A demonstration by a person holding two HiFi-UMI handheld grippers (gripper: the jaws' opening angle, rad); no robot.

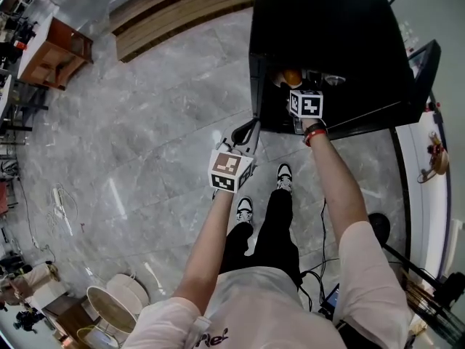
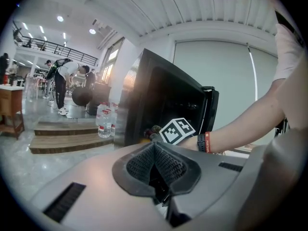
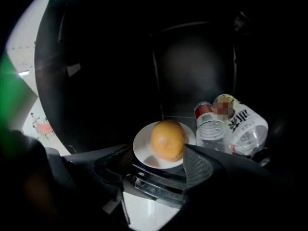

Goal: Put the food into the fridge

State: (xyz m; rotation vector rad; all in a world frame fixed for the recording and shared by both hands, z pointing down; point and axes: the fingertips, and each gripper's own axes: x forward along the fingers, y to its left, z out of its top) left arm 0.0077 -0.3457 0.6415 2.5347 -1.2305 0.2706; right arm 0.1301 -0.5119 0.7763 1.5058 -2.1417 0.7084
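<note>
Plate (image 3: 143, 150) of food (image 3: 167, 139) rests inside the fridge (image 3: 192, 71), my right hand-held gripper's (image 3: 159, 163) jaws apart; withdrawing likely comes next.

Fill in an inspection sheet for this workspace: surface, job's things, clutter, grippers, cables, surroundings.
Surface: grey marble floor; the black fridge stands on it with its door open.
Job's things: round orange food sits on a white plate inside the fridge.
Clutter: plastic bottles beside the plate in the fridge.
Grippers: right gripper at the fridge opening, jaws apart, gripping nothing; left gripper shut and empty, held outside the fridge.
Cables: black cable on the floor by the person's leg.
Surroundings: wooden steps, wooden cabinet, people in the distance.
</note>
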